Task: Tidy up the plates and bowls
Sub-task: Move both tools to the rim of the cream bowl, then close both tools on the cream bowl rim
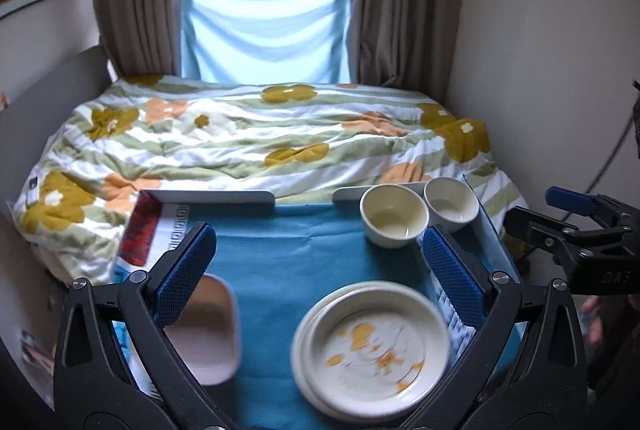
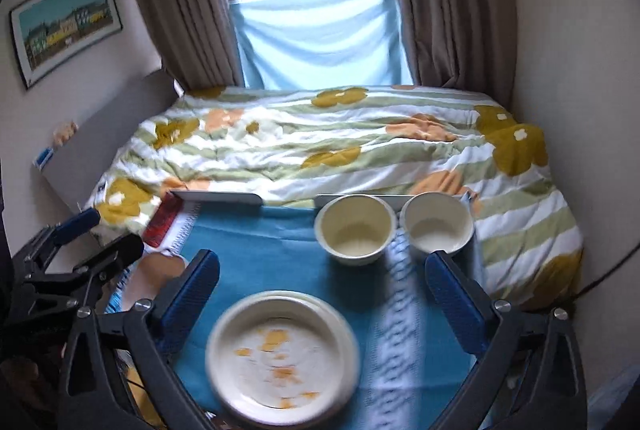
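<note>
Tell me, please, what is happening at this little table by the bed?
A person holds a two-finger gripper in each hand above a blue cloth covering the surface. Both the left gripper and the right gripper hover open and hold nothing. A stack of flower-patterned plates lies near them, two cream bowls stand side by side at the far right, and a pink dish sits at the left. Nothing has been picked up at this moment.

Two bowls [image 1: 394,216] [image 1: 451,204], two stacked plates [image 1: 372,350], one pink dish [image 1: 212,330].
</note>
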### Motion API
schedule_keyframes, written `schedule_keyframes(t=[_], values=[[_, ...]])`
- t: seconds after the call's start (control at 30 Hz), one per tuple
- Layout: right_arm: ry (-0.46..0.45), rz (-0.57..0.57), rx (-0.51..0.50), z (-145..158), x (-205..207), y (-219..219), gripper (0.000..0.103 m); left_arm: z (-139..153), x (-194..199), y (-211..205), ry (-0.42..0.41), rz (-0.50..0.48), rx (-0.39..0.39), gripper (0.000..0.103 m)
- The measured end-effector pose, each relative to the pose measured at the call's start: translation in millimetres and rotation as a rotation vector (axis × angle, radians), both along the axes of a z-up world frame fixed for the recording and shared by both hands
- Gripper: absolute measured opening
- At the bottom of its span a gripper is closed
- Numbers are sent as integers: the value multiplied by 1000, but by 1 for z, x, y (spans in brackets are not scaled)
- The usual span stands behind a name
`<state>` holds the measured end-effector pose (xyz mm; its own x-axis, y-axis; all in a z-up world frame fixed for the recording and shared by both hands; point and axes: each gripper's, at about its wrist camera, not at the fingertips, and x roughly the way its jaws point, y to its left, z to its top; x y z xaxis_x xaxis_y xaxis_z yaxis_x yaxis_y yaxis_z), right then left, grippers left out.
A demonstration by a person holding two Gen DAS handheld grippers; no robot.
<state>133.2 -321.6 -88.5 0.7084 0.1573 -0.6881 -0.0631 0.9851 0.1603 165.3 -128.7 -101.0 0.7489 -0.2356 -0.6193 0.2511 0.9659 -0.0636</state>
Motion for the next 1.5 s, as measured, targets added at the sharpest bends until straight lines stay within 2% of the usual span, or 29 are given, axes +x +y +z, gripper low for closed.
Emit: schedule_keyframes(t=[0.07, 0.23, 0.4, 0.47, 0.53, 0.7, 0.8, 0.97, 1.0, 1.1, 1.17, 1.23, 1.27, 1.33, 1.4, 1.5], values=[[10, 4, 17, -6, 9, -20, 103, -5, 9, -18, 13, 35, 9, 103], [121, 34, 77, -39, 44, -54, 103, -27, 36, -51, 72, 94, 80, 103], [214, 50, 120, -76, 79, -61, 103, -53, 63, -65, 88, 78, 92, 103], [265, 23, 144, -96, 94, -63, 102, -71, 80, -72, 127, 57, 118, 103], [306, -4, 186, -111, 106, -68, 93, -88, 97, -78, 163, 39, 141, 103], [402, -69, 294, -149, 135, -77, 67, -120, 137, -83, 278, -41, 105, 103], [442, -99, 333, -166, 147, -78, 58, -146, 162, -87, 362, -62, 98, 103], [478, -137, 359, -183, 159, -82, 50, -169, 182, -89, 428, -88, 75, 100], [482, -142, 366, -186, 161, -83, 46, -175, 186, -90, 447, -90, 67, 96], [481, -155, 366, -189, 166, -83, 34, -188, 195, -91, 494, -102, 53, 72], [476, -159, 362, -189, 168, -82, 33, -195, 200, -92, 518, -118, 25, 64], [476, -167, 355, -189, 168, -82, 29, -198, 203, -96, 531, -140, 1, 46], [478, -170, 352, -190, 168, -81, 27, -198, 203, -98, 532, -151, -2, 42], [480, -173, 353, -192, 169, -82, 20, -199, 204, -104, 537, -179, -6, 25], [486, -175, 351, -193, 169, -81, 17, -199, 205, -110, 546, -199, -18, 14], [489, -178, 340, -194, 169, -81, 17, -197, 207, -113, 538, -196, -7, 13]])
